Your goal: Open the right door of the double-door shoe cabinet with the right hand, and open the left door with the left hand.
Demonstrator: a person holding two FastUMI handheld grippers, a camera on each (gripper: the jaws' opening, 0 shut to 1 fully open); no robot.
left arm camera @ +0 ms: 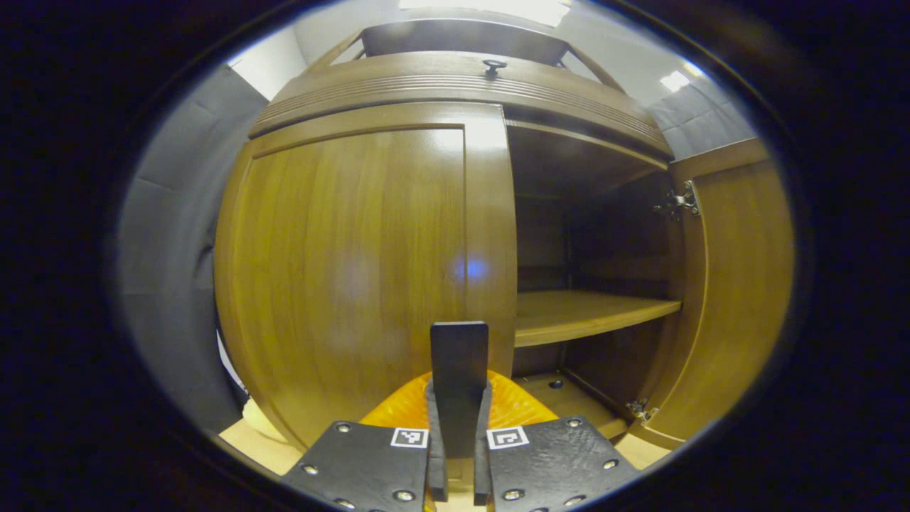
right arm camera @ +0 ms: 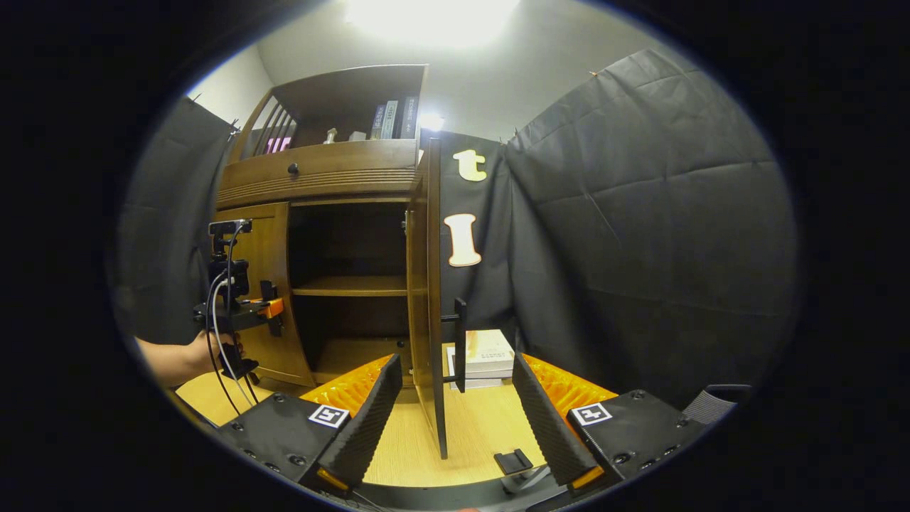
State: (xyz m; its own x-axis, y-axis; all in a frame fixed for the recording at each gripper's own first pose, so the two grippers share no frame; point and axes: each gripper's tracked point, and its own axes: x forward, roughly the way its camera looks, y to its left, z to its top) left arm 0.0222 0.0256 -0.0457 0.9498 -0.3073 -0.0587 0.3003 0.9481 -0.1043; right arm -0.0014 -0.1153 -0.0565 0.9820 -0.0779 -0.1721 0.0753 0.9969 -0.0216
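The shoe cabinet [right arm camera: 320, 185] stands ahead of you on the pale wooden floor [right arm camera: 469, 427]. Its right door [right arm camera: 426, 299] is swung fully out, edge-on in the right gripper view, exposing the inner shelf [left arm camera: 583, 313]. Its left door [left arm camera: 355, 270] is closed. Your right gripper [right arm camera: 455, 419] has its fingers spread wide apart, one on each side of the right door's handle [right arm camera: 460, 345], touching neither. Your left gripper [left arm camera: 458, 427] is clamped on the left door's handle [left arm camera: 458, 355], both fingers pressing its sides. A stack of books [right arm camera: 480, 355] lies just behind the right door.
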